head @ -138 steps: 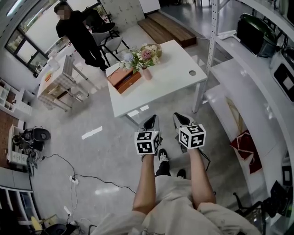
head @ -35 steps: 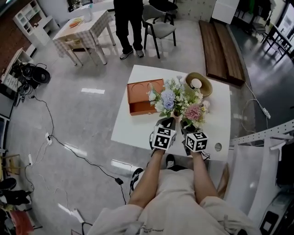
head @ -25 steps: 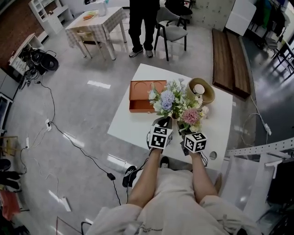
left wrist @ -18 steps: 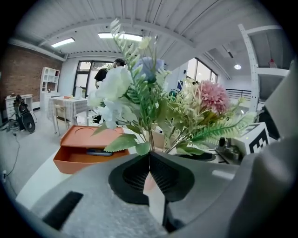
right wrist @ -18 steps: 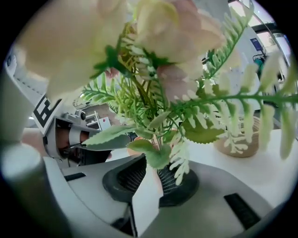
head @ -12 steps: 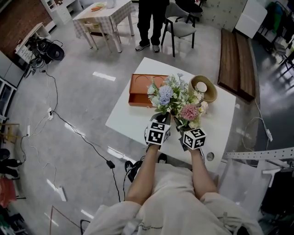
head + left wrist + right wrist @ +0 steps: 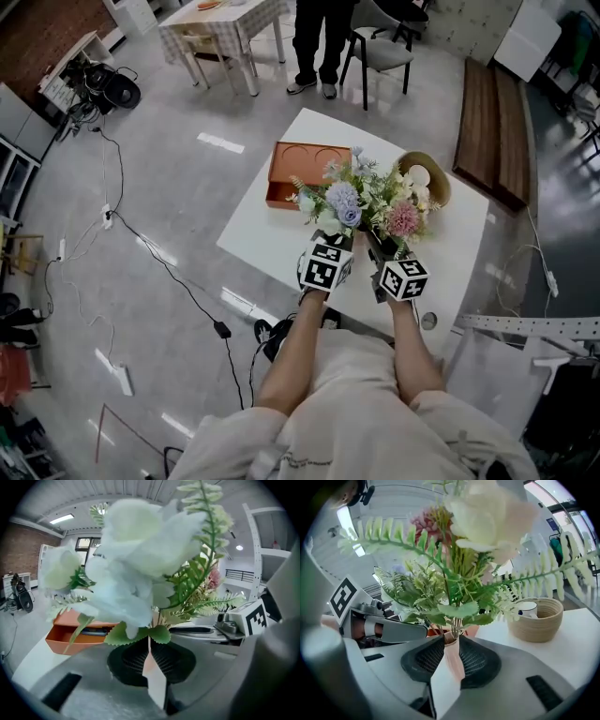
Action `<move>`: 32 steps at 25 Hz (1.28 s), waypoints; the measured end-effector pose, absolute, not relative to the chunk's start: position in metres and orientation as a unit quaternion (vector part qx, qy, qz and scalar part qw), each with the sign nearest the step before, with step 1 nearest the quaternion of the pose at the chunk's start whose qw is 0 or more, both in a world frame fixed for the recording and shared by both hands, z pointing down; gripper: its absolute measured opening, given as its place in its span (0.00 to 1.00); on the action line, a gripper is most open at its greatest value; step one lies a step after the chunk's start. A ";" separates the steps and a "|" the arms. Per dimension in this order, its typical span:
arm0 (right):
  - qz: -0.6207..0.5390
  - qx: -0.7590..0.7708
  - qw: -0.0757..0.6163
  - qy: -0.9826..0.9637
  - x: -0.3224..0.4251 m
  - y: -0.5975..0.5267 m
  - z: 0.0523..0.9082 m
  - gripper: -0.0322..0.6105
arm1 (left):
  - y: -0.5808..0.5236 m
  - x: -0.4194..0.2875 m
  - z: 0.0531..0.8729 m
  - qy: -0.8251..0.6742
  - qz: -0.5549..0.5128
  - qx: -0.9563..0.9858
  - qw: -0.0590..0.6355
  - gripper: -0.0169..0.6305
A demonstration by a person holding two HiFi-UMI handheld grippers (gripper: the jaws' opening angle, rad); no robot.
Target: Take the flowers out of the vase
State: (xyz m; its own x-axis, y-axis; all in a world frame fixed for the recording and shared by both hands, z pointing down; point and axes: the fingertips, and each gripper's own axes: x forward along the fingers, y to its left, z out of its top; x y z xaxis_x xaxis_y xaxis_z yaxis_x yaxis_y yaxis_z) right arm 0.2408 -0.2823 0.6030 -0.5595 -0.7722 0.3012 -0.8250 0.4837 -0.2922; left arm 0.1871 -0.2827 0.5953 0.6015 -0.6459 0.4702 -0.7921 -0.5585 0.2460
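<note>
A bunch of artificial flowers [image 7: 361,202], blue, pink and cream with ferns, stands in a small pink vase [image 7: 452,660] on the white table [image 7: 272,234]. In the head view the blooms hide the vase. My left gripper [image 7: 342,242] sits just before the bunch, its jaws [image 7: 149,639] shut at the tips, with the vase [image 7: 149,660] showing behind them. My right gripper [image 7: 380,248] is beside it, and its jaws [image 7: 451,641] stand a narrow gap apart with the vase neck in that gap. Whether they touch it I cannot tell.
An orange tray [image 7: 300,169] lies left of the flowers. A woven basket [image 7: 427,178] holding a white cup [image 7: 527,607] sits behind them to the right. A person [image 7: 323,37] stands past the table near a chair [image 7: 384,47]. Cables run across the floor [image 7: 178,281] to the left.
I have walked up to the table and both grippers have come close under the flowers. In the last half second they moved slightly right, nearer the vase.
</note>
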 end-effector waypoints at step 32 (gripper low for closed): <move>0.203 0.463 0.042 -0.862 0.242 -0.307 0.585 0.10 | -0.302 0.206 0.602 -0.423 0.166 0.861 0.228 0.07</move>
